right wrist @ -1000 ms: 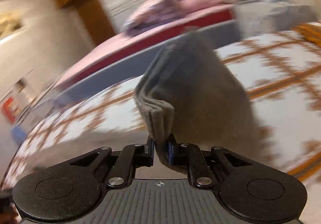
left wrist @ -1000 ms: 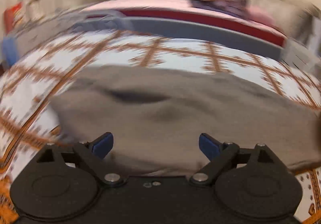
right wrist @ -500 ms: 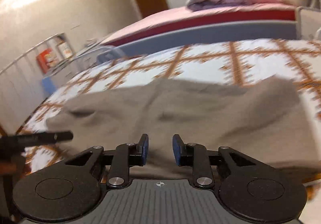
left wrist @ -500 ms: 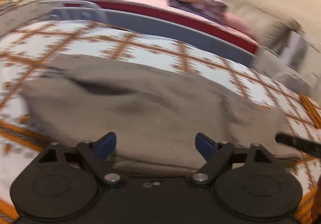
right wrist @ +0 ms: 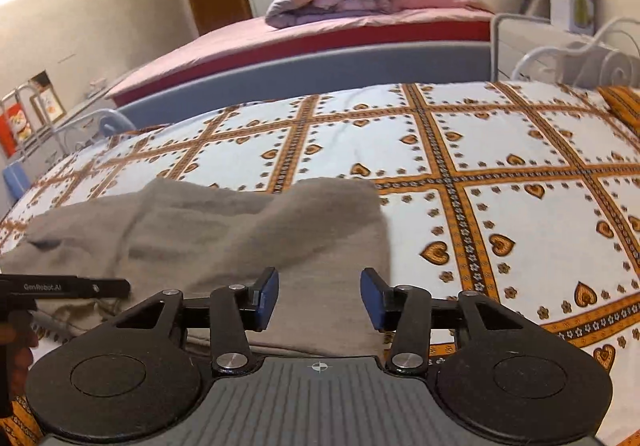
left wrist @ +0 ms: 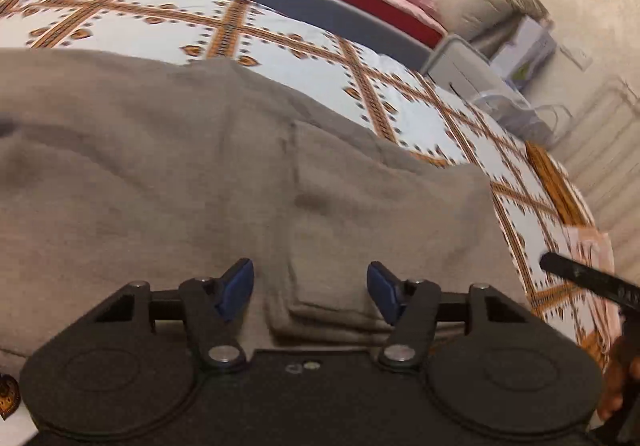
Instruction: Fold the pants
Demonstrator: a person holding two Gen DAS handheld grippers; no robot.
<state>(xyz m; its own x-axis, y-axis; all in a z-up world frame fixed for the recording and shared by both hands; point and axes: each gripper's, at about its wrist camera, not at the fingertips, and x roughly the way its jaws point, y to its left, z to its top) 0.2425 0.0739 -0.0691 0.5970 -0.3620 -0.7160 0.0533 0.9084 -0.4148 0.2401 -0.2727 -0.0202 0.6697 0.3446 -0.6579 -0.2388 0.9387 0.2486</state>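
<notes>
"GenRobot.AI" marks the left claw (right wrist: 64, 288); both claws released over pants (right wrist: 248, 230).

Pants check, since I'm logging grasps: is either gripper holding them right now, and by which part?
Nothing is held. The left gripper and right gripper are both open above the grey pants, which lie on the bedspread.

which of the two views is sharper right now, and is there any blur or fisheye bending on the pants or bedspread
Right wrist view is sharper: the bedspread hearts read crisply, and the pants show their folds. Left wrist view is softer: the pants look smeared and the right tool at the edge is blurred. Both views bend straight lines, so the bedspread grid curves; lighting is warm and dim.
</notes>
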